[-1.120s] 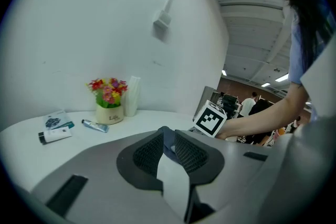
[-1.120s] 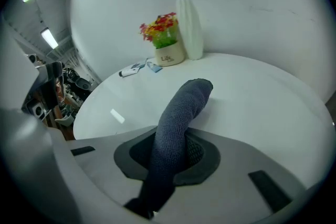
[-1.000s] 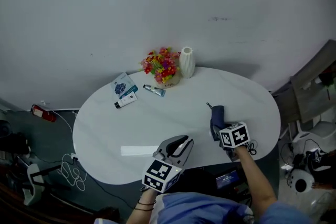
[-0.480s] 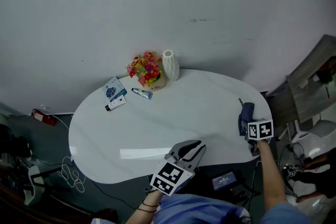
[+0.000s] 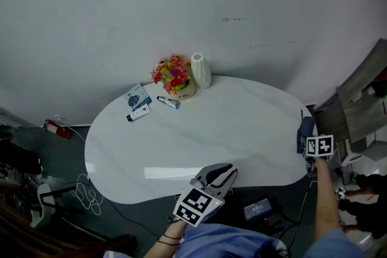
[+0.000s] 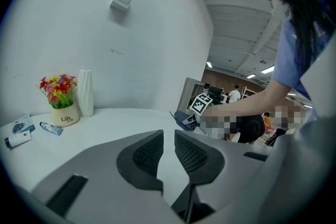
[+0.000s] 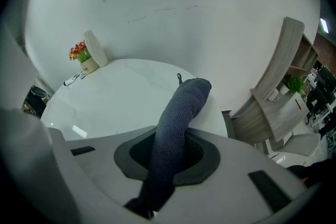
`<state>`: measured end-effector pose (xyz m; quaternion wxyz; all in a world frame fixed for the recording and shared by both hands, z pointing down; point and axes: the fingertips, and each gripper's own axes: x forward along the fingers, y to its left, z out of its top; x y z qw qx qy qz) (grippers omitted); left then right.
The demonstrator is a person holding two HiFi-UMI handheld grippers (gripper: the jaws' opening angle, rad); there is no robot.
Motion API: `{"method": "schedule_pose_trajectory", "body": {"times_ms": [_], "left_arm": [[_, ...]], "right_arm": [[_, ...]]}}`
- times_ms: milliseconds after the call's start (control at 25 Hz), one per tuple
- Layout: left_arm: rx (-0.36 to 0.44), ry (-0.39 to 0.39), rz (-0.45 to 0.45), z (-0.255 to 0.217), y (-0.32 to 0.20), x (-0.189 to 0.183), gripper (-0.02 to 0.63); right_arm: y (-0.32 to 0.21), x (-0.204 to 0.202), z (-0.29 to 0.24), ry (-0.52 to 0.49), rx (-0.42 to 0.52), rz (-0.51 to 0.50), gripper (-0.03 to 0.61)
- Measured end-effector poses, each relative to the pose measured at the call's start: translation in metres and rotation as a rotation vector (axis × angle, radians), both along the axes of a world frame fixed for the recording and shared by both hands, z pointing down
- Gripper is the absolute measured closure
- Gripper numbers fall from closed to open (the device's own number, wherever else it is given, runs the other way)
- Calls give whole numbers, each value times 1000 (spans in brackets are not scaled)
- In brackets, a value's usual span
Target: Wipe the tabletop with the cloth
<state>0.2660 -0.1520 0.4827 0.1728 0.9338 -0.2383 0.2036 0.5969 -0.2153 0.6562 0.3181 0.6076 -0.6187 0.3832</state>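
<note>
A dark blue cloth point(image 7: 184, 107) is clamped between the jaws of my right gripper point(image 7: 173, 147), and its free end lies on the white oval tabletop point(image 7: 121, 97). In the head view, the right gripper point(image 5: 309, 137) and the cloth point(image 5: 305, 127) are at the table's far right edge. My left gripper point(image 5: 216, 176) hovers over the near edge of the table point(image 5: 230, 124). In its own view the left gripper point(image 6: 168, 149) has its jaws almost together with nothing between them.
At the back left of the table stand a pot of bright flowers point(image 5: 174, 75) and a white vase point(image 5: 200, 70), with a small tube point(image 5: 169, 103), a blue packet point(image 5: 138, 95) and another tube point(image 5: 138, 113) nearby. A wooden shelf unit point(image 7: 286, 76) stands right of the table.
My right gripper has dragged the cloth from the table's front middle rightward to the right edge. The left gripper has stayed at the near edge.
</note>
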Motion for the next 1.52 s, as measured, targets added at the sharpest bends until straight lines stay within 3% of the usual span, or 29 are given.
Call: {"method": "schedule_pose_trajectory", "body": {"times_ms": [400,720,1040,1520], "left_arm": [[-9,-9,-24,2,14,-22,552],[-4,-9,-91,-1,27,-86,552],[7,-41,-229,2,45,-213,552],[-9,-54,-501,20,93,-430,552]], "right_arm": [[3,-19,-13,-29,44,-7,511],[-2,-101,-46,-55,112,-78,511],[-14,-275,-58,-122,138,-269,511],[10,-587,-70,-205,148,-650,511]]}}
